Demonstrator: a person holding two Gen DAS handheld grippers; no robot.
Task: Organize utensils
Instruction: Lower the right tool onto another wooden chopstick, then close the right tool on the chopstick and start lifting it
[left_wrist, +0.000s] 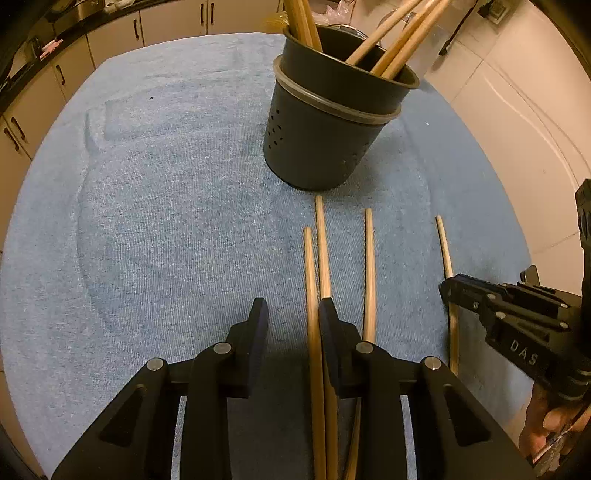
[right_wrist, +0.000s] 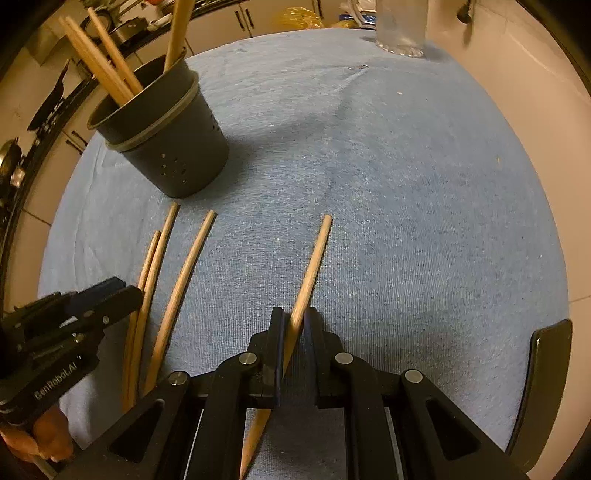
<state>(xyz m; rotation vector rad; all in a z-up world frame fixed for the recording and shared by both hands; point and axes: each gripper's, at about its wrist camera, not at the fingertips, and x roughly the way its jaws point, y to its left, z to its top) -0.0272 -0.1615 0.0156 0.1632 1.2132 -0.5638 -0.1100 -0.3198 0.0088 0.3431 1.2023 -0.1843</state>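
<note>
1. Wooden chopsticks (left_wrist: 369, 273) are seen lying on the blue-clothed worktop (left_wrist: 166, 221), just before the dark utensil holder (left_wrist: 325, 122), in which several are already stood.
2. One chopstick (right_wrist: 310, 269) is clenched by the right hand-held gripper (right_wrist: 294, 319): a pick-up is judged in hand.
3. Nothing is held by the left hand-held gripper (left_wrist: 293, 314), its jaws spread.
4. A lift and tilt into the holder are called for next.

Blue-clothed table (left_wrist: 166, 221); holder (left_wrist: 317, 147), chopsticks (left_wrist: 369, 273)
</note>
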